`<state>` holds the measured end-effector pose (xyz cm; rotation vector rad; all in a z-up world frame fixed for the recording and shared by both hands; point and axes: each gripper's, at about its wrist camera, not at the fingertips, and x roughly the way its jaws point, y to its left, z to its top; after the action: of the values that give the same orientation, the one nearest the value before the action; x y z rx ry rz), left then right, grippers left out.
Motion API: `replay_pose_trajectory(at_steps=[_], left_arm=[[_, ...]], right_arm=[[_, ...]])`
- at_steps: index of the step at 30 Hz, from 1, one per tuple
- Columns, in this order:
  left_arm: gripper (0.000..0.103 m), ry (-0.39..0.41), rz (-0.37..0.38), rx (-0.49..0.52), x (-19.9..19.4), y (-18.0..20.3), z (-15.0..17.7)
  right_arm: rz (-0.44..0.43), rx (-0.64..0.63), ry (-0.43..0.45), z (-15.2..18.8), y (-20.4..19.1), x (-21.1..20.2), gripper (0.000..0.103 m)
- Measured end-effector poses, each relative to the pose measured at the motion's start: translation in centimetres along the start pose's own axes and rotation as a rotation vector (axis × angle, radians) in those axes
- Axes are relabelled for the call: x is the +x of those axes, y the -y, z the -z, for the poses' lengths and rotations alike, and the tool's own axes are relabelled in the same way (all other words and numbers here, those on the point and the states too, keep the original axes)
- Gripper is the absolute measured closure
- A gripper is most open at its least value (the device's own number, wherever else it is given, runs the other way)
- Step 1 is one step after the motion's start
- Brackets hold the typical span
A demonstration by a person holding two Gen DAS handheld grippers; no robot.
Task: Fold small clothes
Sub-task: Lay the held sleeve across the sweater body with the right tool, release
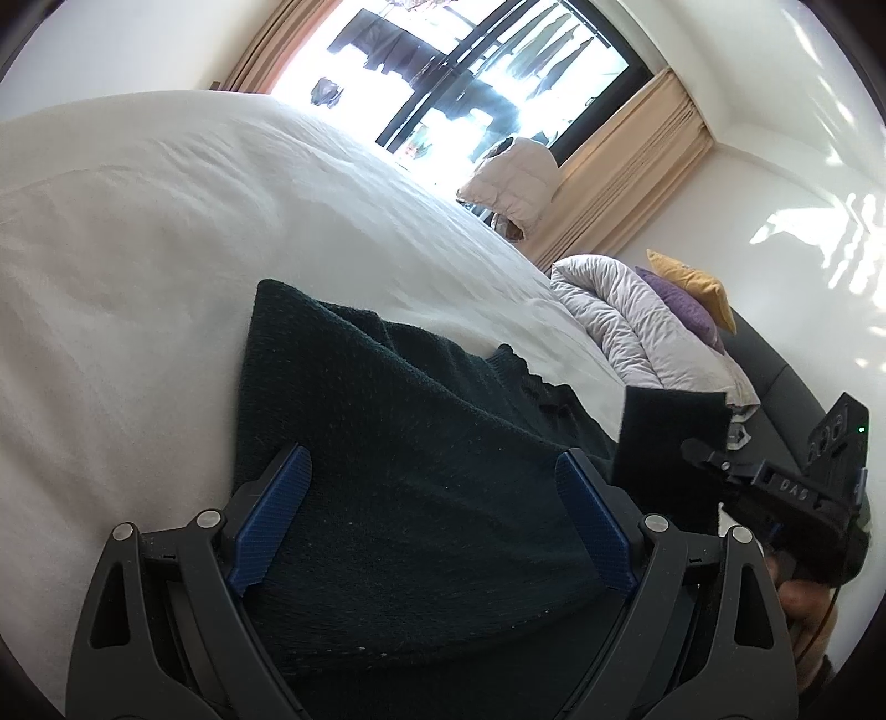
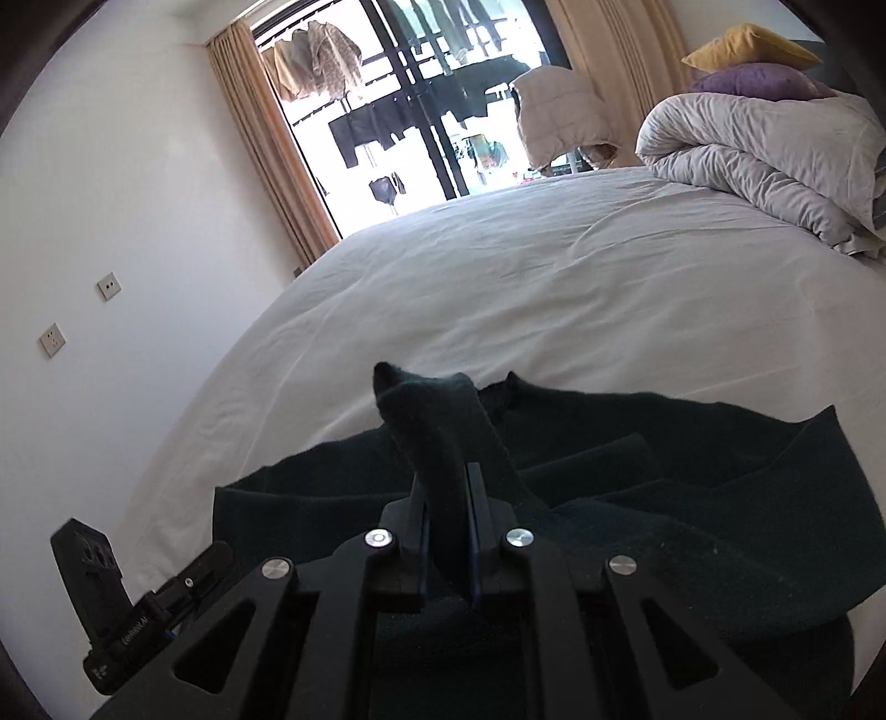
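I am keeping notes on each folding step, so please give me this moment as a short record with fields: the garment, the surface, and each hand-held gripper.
garment: dark green knit garment, partly spread out
surface: white bed sheet
left hand-held gripper: open, over the garment, blue pads wide apart
right hand-held gripper: shut on a raised corner of the garment
background: rolled grey duvet, purple pillow and yellow pillow on top

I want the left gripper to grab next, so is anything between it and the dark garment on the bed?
Nothing visible. The left gripper is open directly over the dark garment, with only cloth between its fingers. The right gripper already pinches a fold of it.
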<state>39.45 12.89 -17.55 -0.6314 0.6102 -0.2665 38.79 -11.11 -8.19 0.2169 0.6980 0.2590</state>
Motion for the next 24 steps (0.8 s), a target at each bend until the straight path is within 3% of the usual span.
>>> replay_pose_trajectory(at_steps=[2,3,6,11,14,17,19,22,24], left_arm=[[0.013,0.005,0.013,-0.012,-0.3,-0.2,0.0],[0.013,0.006,0.016,-0.014,-0.3,-0.3,0.0],[0.012,0.005,0.016,-0.014,-0.5,-0.2,0.0],[0.012,-0.002,0.019,-0.019,-0.9,0.0,-0.2],[0.012,-0.018,-0.024,0.005,-1.9,1.6,-0.6],[0.011,-0.047,-0.009,0.022,-2.4,4.4,-0.6],[0.009,-0.128,-0.015,0.044,-1.0,6.6,-0.6],[0.009,-0.262,0.008,0.092,1.9,10.3,-0.7],[0.009,-0.356,-0.023,0.146,4.1,12.4,-0.6]], right_arm=[[0.002,-0.031,-0.027,0.9,-0.6,1.1,0.084],[0.009,-0.054,-0.05,1.3,-0.8,1.7,0.07],[-0.033,-0.088,-0.134,3.4,-1.3,2.7,0.046],[-0.106,-0.033,-0.092,5.8,0.3,-1.6,0.035],[-0.143,0.049,-0.053,7.4,2.9,-5.2,0.032],[-0.193,0.145,-0.066,10.2,6.0,-6.6,0.031],[-0.215,0.231,-0.096,11.8,8.0,-6.1,0.04],[-0.315,0.361,-0.036,12.3,10.8,-6.4,0.047],[-0.333,0.415,-0.02,12.9,12.1,-6.1,0.061]])
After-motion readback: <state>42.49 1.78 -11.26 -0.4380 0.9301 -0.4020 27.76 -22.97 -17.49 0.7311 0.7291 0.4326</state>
